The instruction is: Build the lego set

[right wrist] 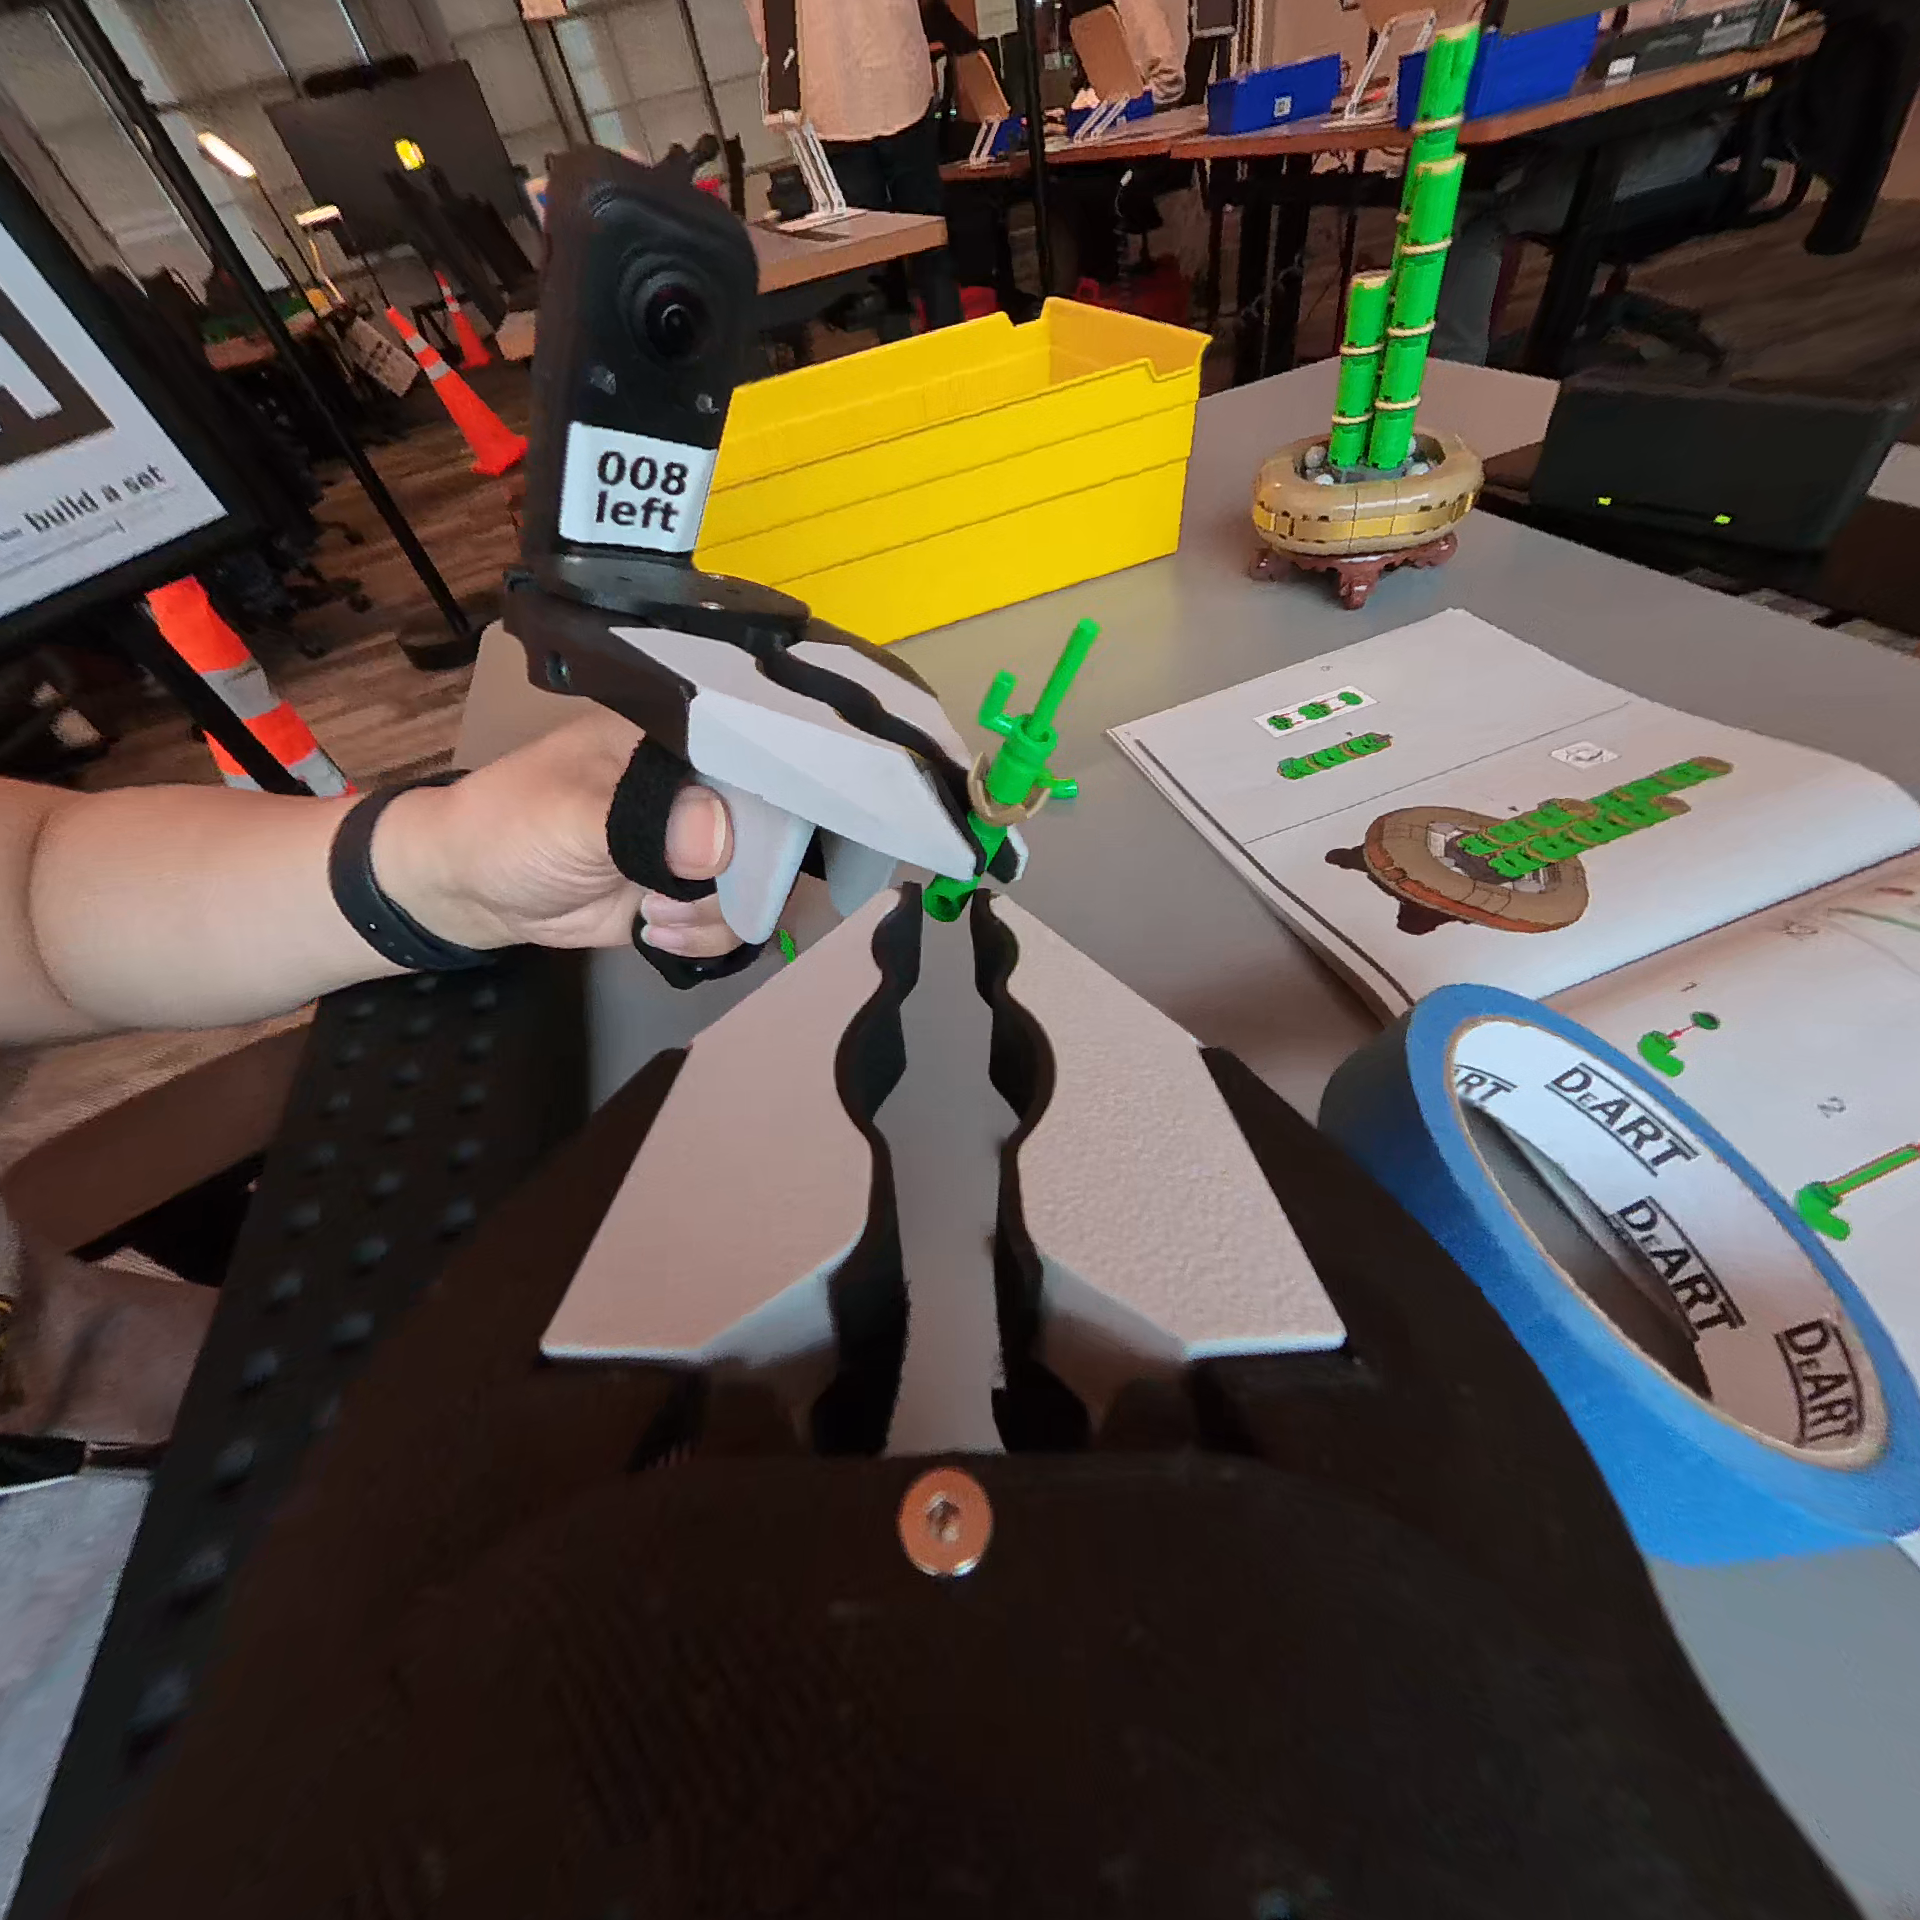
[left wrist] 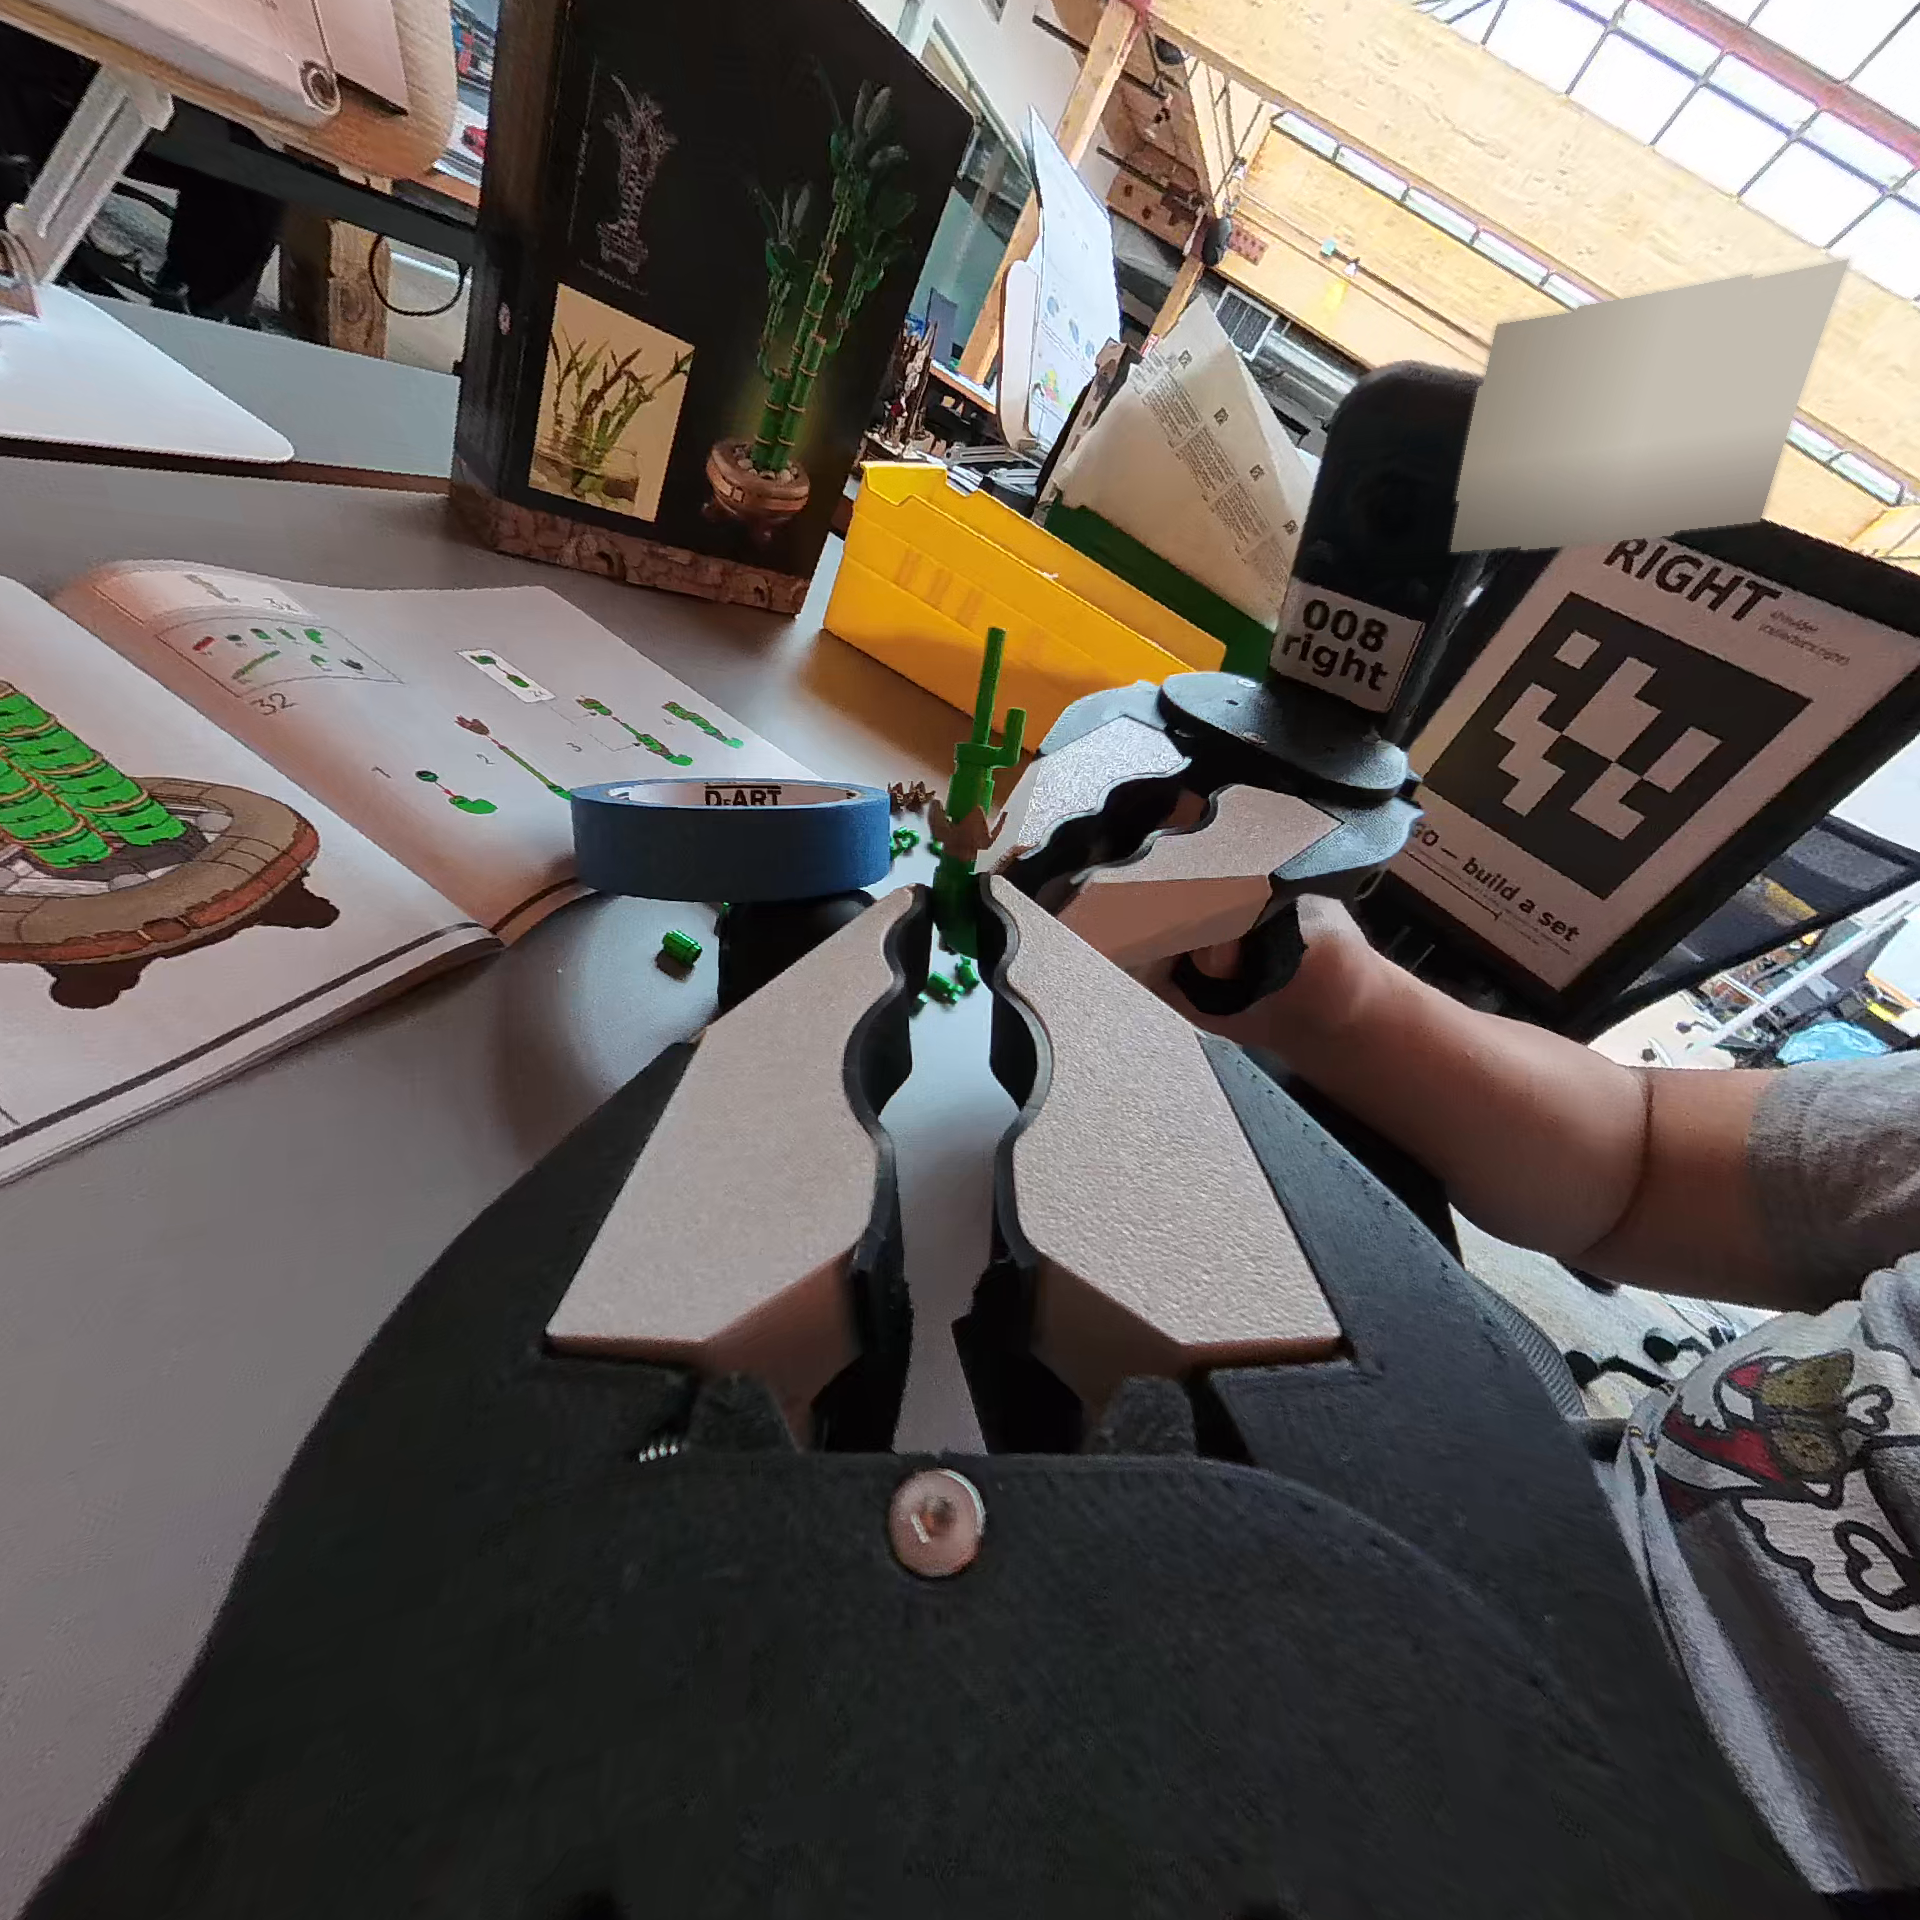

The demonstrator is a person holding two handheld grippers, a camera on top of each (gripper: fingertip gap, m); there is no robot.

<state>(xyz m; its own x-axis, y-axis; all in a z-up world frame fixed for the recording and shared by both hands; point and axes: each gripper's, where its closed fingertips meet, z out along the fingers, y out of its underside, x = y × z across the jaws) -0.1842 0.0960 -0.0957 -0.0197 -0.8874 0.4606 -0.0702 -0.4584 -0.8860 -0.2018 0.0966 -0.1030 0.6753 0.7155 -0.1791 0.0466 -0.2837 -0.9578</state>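
A thin green Lego stem (left wrist: 985,727) with side shoots and a tan collar stands up in the air over the grey table (left wrist: 312,1299). My left gripper (left wrist: 951,909) is shut on it just below the collar. In the right wrist view the left gripper (right wrist: 992,857) comes in from the left and the stem (right wrist: 1039,727) slants up to the right. My right gripper (right wrist: 945,909) is closed on the stem's bottom green end. In the left wrist view the right gripper (left wrist: 1003,857) meets the stem from the right. Both sets of tips almost touch.
A blue tape roll (left wrist: 732,836) lies on the open instruction booklet (left wrist: 312,779), close by my right gripper (right wrist: 1621,1247). A yellow bin (right wrist: 956,457), the set's box (left wrist: 707,312) and a built bamboo model (right wrist: 1371,416) stand behind. Loose green pieces (left wrist: 681,948) lie under the grippers. Less than 4 cm separates the two grippers' tips. From either gripper's tips it is about 35 cm to the built bamboo model (right wrist: 1371,416).
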